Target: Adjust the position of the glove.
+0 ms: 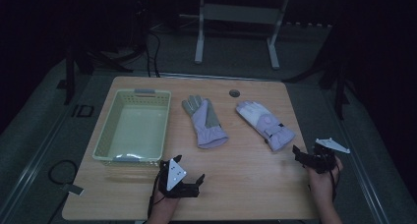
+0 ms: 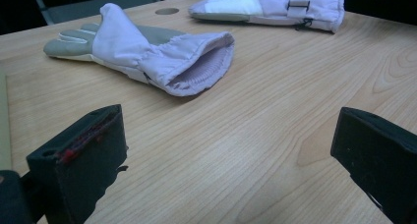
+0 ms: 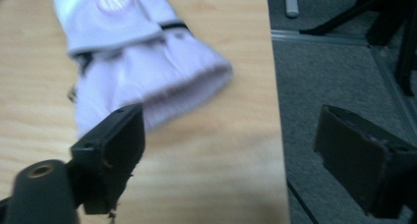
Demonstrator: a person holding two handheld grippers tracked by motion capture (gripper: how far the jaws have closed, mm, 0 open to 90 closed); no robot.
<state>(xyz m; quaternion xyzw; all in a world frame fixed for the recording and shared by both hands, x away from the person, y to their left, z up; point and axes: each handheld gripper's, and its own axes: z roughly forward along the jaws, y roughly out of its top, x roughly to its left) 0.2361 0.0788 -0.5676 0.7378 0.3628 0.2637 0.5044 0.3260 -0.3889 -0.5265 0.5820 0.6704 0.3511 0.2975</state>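
Two lilac padded winter gloves lie on the light wooden table (image 1: 236,184), neither yet lifted, while the pale green slotted plastic basket (image 1: 106,140) at the left stands empty. Reading from the left: the basket sits near the table's left edge, and just in front of its near corner the left hand-held gripper (image 1: 189,172) hovers low over the wood with its jaws spread wide and nothing between them. Right of the basket rests the lilac glove with the grey palm (image 1: 204,122), cuff toward the person, its open ribbed mouth facing that gripper in the left gripper view. Farther right lies the lilac-and-white glove with the strapped cuff (image 1: 265,125), well apart from the first. At the table's right edge, the right hand-held gripper (image 1: 306,158) points at that glove's cuff, jaws likewise wide and holding nothing; the cuff sits just ahead of them in the right gripper view. By the look of it, the work of gathering the gloves, probably into the basket, has barely begun: both grasps and both transfers remain.
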